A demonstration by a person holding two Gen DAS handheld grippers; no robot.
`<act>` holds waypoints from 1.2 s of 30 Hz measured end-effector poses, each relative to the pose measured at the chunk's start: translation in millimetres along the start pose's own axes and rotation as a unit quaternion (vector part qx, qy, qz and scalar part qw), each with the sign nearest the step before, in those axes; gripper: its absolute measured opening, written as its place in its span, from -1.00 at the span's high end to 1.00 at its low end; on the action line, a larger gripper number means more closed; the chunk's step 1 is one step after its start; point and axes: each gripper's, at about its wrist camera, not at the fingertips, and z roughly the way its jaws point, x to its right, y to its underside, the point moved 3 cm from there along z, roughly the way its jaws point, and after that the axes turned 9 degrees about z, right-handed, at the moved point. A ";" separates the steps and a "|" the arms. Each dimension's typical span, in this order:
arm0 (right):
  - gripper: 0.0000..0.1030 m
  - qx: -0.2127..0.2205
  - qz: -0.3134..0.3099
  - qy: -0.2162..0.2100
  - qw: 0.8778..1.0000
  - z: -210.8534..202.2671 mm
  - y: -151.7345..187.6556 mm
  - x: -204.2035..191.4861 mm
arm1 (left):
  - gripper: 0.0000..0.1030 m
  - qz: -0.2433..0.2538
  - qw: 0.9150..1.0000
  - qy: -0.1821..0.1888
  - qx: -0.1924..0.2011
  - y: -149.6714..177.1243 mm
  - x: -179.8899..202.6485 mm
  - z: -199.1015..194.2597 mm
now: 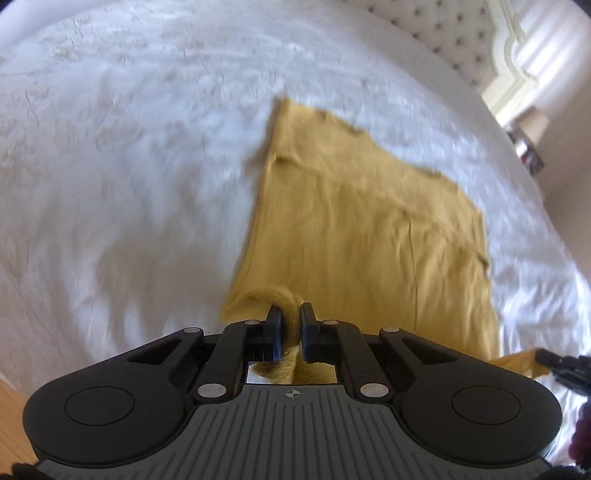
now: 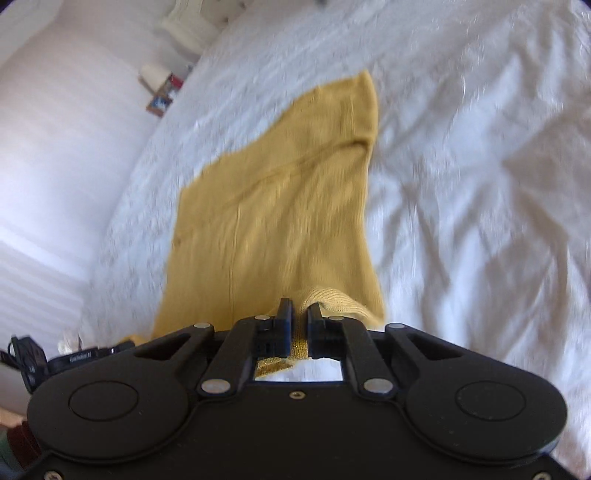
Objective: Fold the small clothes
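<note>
A mustard-yellow ribbed garment (image 1: 365,218) lies spread on a white bedspread (image 1: 122,155). My left gripper (image 1: 290,314) is shut on the garment's near left corner, a fold of yellow fabric pinched between its black fingers. In the right wrist view the same garment (image 2: 273,206) stretches away, and my right gripper (image 2: 299,312) is shut on its near right hem, ribbed cloth squeezed between the jaws. The right gripper (image 1: 554,363) also shows at the lower right edge of the left wrist view, with yellow cloth at its tip. The left gripper (image 2: 110,349) appears at the lower left of the right wrist view.
A tufted headboard (image 1: 454,33) rises beyond the bed (image 2: 480,184). A small box and a white cup (image 2: 162,88) stand beside the bed near a pale wall. Wooden floor (image 1: 11,417) shows at the lower left.
</note>
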 end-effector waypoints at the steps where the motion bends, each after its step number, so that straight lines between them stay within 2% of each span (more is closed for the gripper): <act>1: 0.72 0.006 -0.002 -0.001 1.000 3.3 -8.3 -1.1 | 0.84 -0.002 1.000 -0.004 0.009 -8.7 1.4 0.0; 7: 0.72 0.011 -0.017 -0.017 1.000 29.5 -48.1 -12.2 | 0.84 -0.003 0.998 -0.022 0.057 -59.4 8.9 9.3; 10: 0.72 0.008 -0.023 -0.010 1.000 38.2 -57.9 -14.4 | 0.83 0.003 0.999 -0.017 0.049 -72.8 11.8 19.5; 13: 0.72 0.005 -0.024 -0.006 1.000 42.5 -60.0 -13.5 | 0.77 0.023 0.999 -0.013 0.026 -71.9 15.6 27.2; 14: 0.71 0.003 -0.021 -0.003 1.000 43.6 -58.9 -12.0 | 0.71 0.029 0.999 -0.011 0.016 -67.8 16.6 30.7; 15: 0.71 0.002 -0.018 0.002 1.000 44.9 -57.0 -10.4 | 0.36 0.031 0.999 -0.009 0.007 -62.6 16.5 34.1; 16: 0.70 0.000 -0.013 0.006 1.000 46.3 -55.9 -8.1 | 0.10 0.029 1.000 -0.007 -0.002 -57.0 15.5 37.5; 18: 0.70 0.001 -0.004 0.016 1.000 47.3 -51.9 -4.5 | 0.03 0.024 1.000 0.001 -0.019 -46.0 13.1 44.0; 22: 0.70 0.005 0.014 0.032 0.999 45.1 -43.5 -1.1 | 0.01 0.022 0.998 -0.006 -0.053 -33.5 4.5 57.3; 33: 0.67 0.016 0.026 0.062 0.998 44.6 -35.8 -8.3 | 0.03 0.016 0.997 -0.003 -0.069 -51.5 -13.0 90.2; 35: 0.66 0.018 0.028 0.065 0.997 45.1 -35.3 -9.8 | 0.19 0.033 0.997 0.007 -0.074 -52.2 -9.1 92.9; 36: 0.66 0.019 0.030 0.065 0.997 45.5 -34.7 -10.4 | 0.61 0.046 0.996 0.017 -0.077 -52.1 -5.8 93.9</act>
